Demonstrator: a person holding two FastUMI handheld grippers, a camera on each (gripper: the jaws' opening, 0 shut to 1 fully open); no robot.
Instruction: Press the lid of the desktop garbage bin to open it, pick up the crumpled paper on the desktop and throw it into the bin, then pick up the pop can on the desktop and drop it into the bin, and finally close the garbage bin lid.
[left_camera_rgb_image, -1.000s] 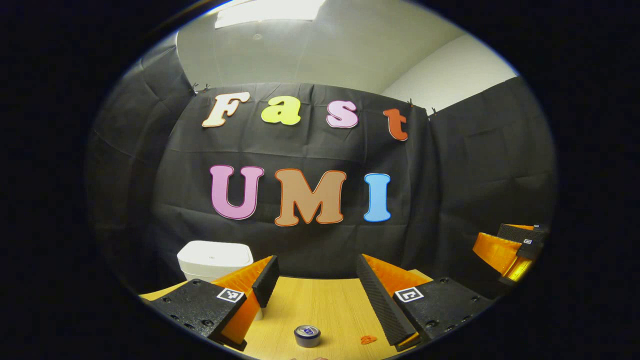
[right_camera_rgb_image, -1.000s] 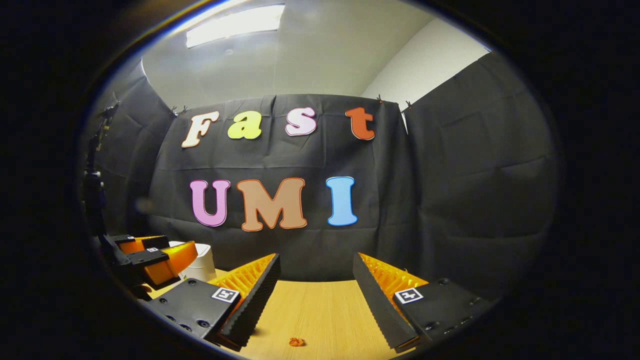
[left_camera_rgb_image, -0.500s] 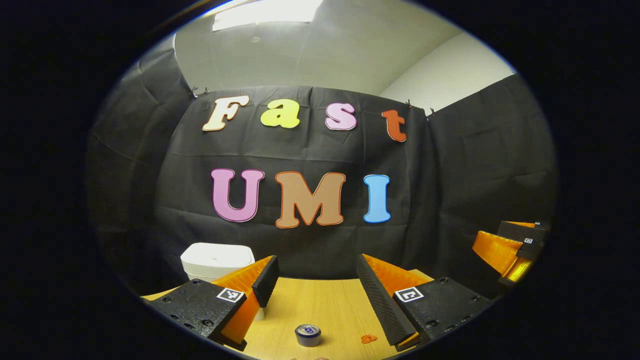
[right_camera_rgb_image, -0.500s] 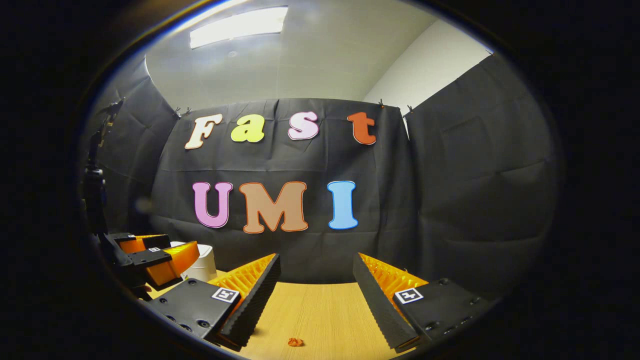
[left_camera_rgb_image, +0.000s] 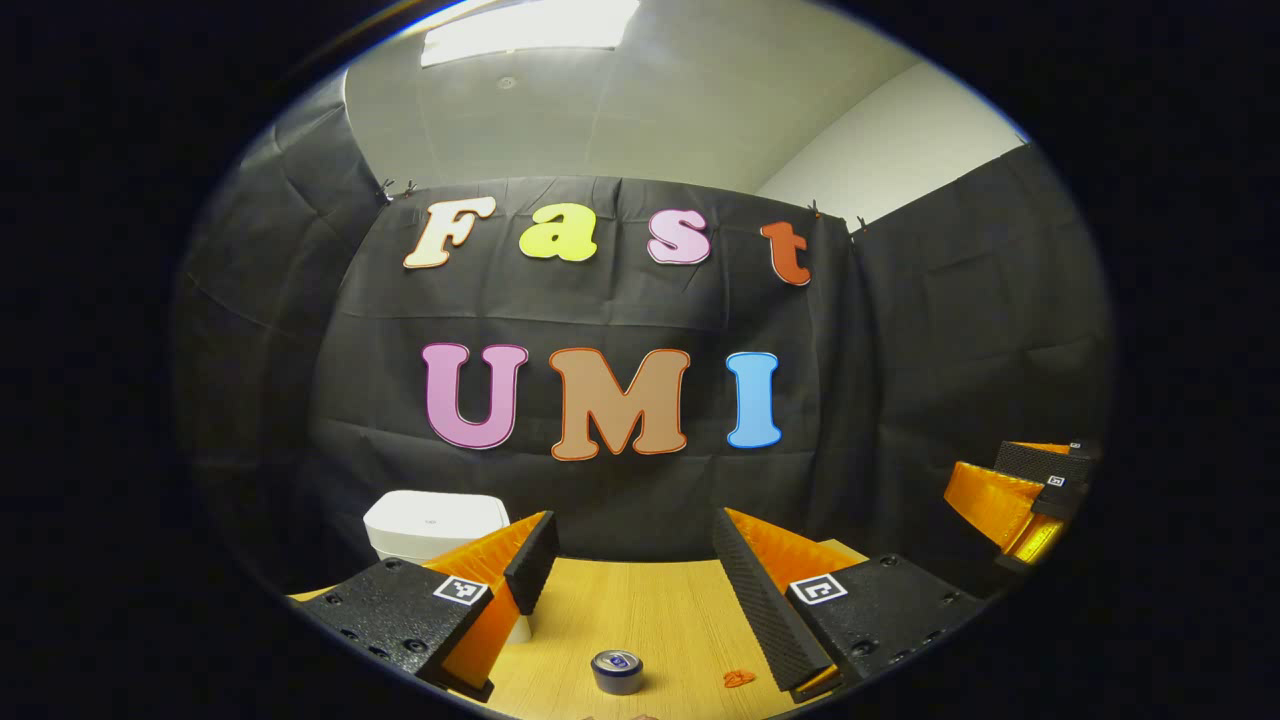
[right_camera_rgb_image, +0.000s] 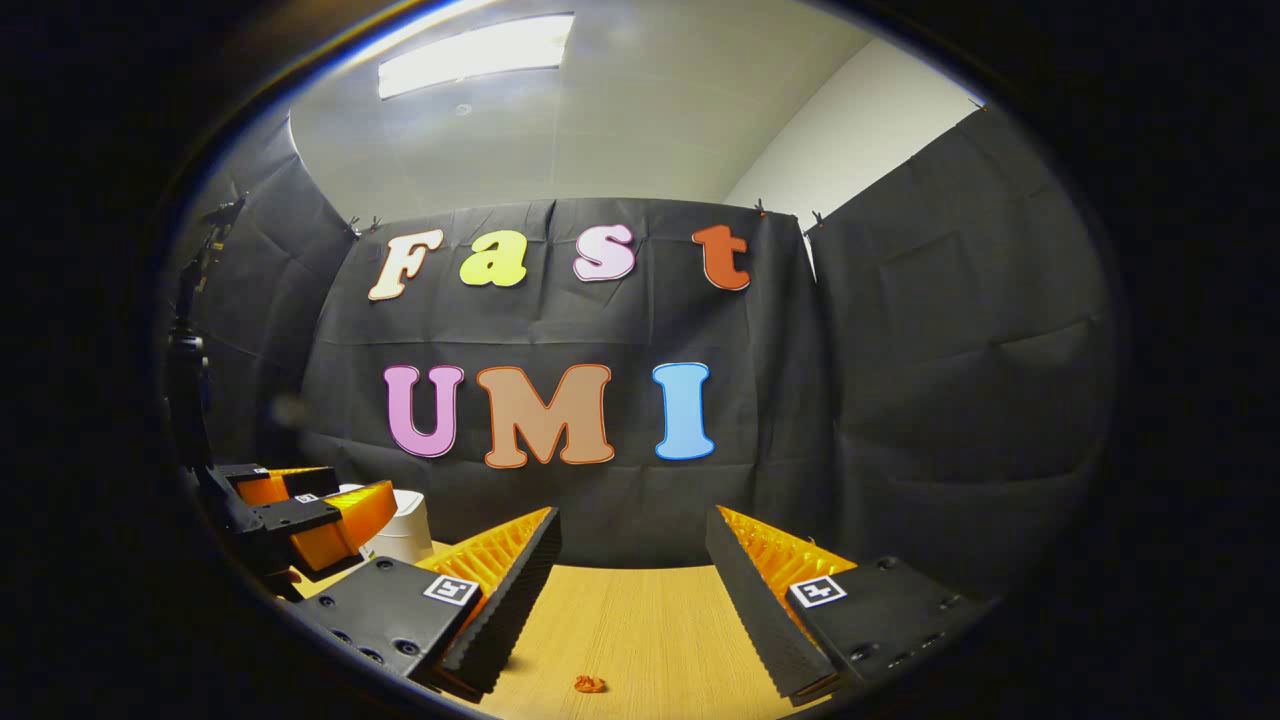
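Both tongs, your left (left_camera_rgb_image: 630, 560) and right (right_camera_rgb_image: 630, 555), gape wide, holding nothing. Your left finger hides part of the white bin (left_camera_rgb_image: 435, 522) at ten o'clock, lid apparently down. On the desk (left_camera_rgb_image: 640, 610), pop can (left_camera_rgb_image: 616, 671) upright; small orange crumpled paper (left_camera_rgb_image: 738, 678) beside.

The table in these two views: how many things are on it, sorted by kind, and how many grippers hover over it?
White bin with its lid shut: 1
Pop can, standing upright: 1
Orange crumpled paper: 1
Grippers, both open and empty: 2, the left gripper and the right gripper
Total: 3 things on the wooden table, plus 2 grippers, 5 in all.
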